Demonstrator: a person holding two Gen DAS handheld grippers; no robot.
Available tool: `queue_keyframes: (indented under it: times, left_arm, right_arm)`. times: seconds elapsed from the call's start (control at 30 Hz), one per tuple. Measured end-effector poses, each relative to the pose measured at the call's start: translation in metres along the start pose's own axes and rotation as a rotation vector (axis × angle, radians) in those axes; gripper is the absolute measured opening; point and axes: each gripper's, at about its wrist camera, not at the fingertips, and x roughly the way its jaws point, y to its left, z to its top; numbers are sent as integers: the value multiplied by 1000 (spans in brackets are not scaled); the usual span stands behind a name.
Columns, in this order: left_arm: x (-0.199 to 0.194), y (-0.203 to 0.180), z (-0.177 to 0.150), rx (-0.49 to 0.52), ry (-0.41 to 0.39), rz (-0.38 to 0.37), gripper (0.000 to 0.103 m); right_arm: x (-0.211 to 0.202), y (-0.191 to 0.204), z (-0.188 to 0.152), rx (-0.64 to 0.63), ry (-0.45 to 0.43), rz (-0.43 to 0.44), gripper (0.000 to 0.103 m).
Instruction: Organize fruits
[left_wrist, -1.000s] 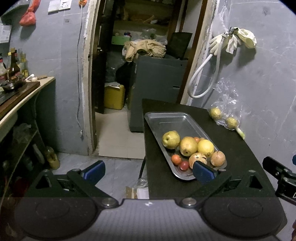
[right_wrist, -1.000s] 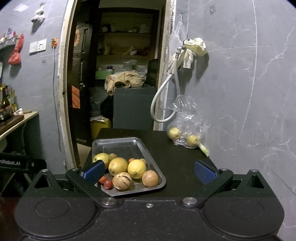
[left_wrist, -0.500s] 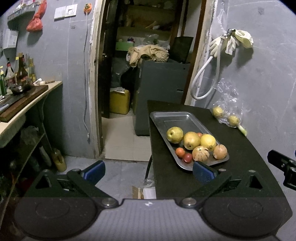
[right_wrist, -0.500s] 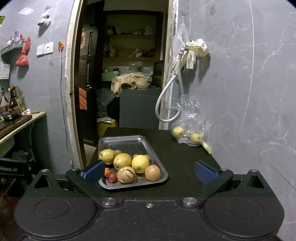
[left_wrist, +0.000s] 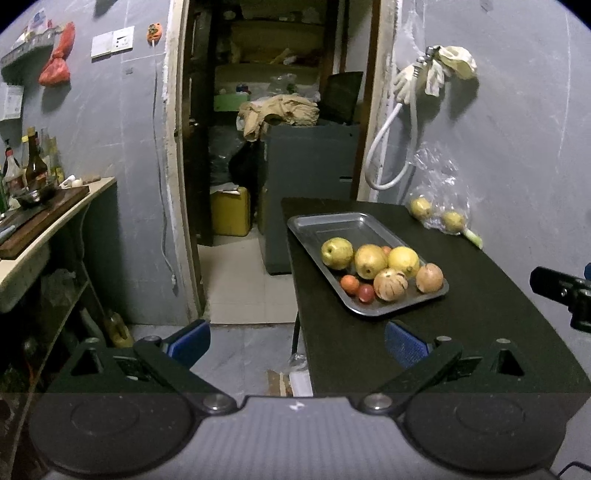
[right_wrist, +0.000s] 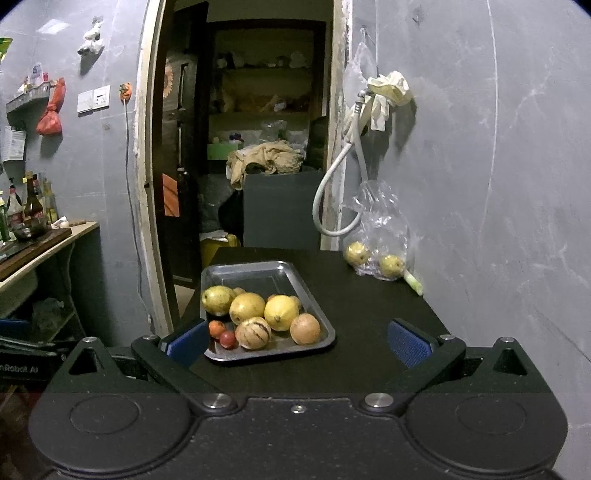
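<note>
Both tools have drawn back from the fruit since the earlier frame, so we now see more of the black counter (right_wrist: 369, 314). Its steel tray (right_wrist: 258, 275) lies near the left edge, with pears, a lemon (right_wrist: 281, 312), a striped fruit (right_wrist: 253, 333) and small tomatoes crowding its near end. By the wall sits a plastic bag (right_wrist: 380, 236) holding two pears. Our left tool (left_wrist: 295, 341) and right tool (right_wrist: 295, 341) hang wide open, empty.

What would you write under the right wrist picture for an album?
Open right hand-held gripper facing a metal tray of fruit on a black table.
</note>
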Motion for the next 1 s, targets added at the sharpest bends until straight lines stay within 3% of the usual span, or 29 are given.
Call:
queue_keyframes:
  times: [0.6, 1.0]
  left_arm:
    - [-4, -23, -22, 95, 19, 28, 103]
    - [-17, -34, -37, 73, 33, 41, 103]
  right_arm:
    - [-11, -20, -30, 3, 49, -1, 102]
    - [-11, -32, -46, -29, 129, 34, 102]
